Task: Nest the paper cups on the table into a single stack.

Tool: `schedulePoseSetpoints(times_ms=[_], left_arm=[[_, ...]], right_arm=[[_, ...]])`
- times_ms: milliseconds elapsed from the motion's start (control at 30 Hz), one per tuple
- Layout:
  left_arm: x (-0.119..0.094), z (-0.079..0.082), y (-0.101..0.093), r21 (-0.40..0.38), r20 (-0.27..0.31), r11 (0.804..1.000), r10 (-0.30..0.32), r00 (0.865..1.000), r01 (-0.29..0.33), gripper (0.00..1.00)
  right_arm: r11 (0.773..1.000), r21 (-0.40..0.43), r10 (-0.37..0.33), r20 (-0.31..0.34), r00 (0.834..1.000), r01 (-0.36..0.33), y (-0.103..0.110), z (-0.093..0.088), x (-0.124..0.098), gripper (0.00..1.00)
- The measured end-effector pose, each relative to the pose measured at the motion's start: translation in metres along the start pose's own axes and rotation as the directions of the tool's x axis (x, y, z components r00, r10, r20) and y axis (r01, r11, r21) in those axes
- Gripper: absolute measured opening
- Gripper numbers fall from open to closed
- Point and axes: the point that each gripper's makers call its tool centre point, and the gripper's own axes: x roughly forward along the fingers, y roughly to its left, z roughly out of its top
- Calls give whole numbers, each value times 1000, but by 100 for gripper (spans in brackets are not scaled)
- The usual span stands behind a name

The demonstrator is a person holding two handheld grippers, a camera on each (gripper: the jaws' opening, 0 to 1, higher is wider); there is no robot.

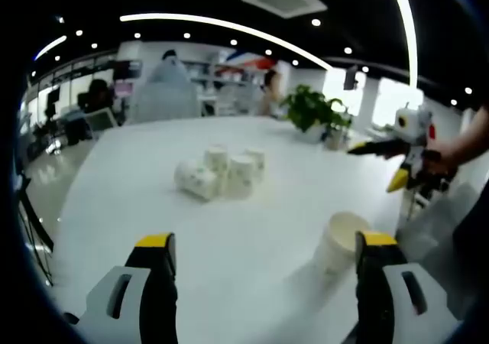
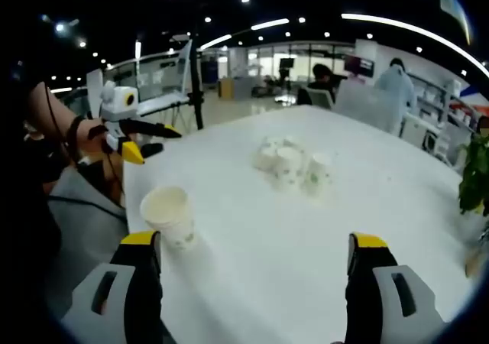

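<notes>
Here, with both tools gaping and empty, the left tool (image 1: 263, 252) and right tool (image 2: 252, 256) near the lone upright cup (image 2: 170, 215) at the bench (image 1: 252, 229) edge, well apart from the cluster (image 1: 221, 172) mid-bench: risk of nudging that cup off.

White table (image 1: 114, 206), clustered paper cups (image 1: 221, 172), lone cup (image 1: 340, 241)

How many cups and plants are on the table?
Paper cups: 5, one standing alone and four in a cluster
Potted plants: 1
Total: 6
</notes>
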Motion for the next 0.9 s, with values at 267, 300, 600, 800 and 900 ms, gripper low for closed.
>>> schedulePoseSetpoints(times_ms=[267, 300, 600, 800, 900], left_arm=[[9, -4, 3, -6, -22, 1000, -14, 1000, 14, 96], [10, -4, 4, -6, -24, 1000, -14, 1000, 14, 96], [22, 4, 20, 2, -43, 1000, -12, 999, 13, 96], [36, 13, 39, 14, -50, 1000, -9, 999, 10, 97], [44, 17, 51, 19, -53, 1000, -4, 999, 5, 97]], right_arm=[[1000, 20, -11, -6, 1000, 11, -10, -10, 5, 100], [1000, 26, -12, -5, 1000, 12, -11, -11, 6, 100], [999, 51, -9, 6, 1000, 8, -17, -18, 16, 100], [999, -28, 14, 11, 1000, -14, -12, -19, 24, 97], [1000, -7, 20, 19, 1000, -20, -13, -21, 28, 97]])
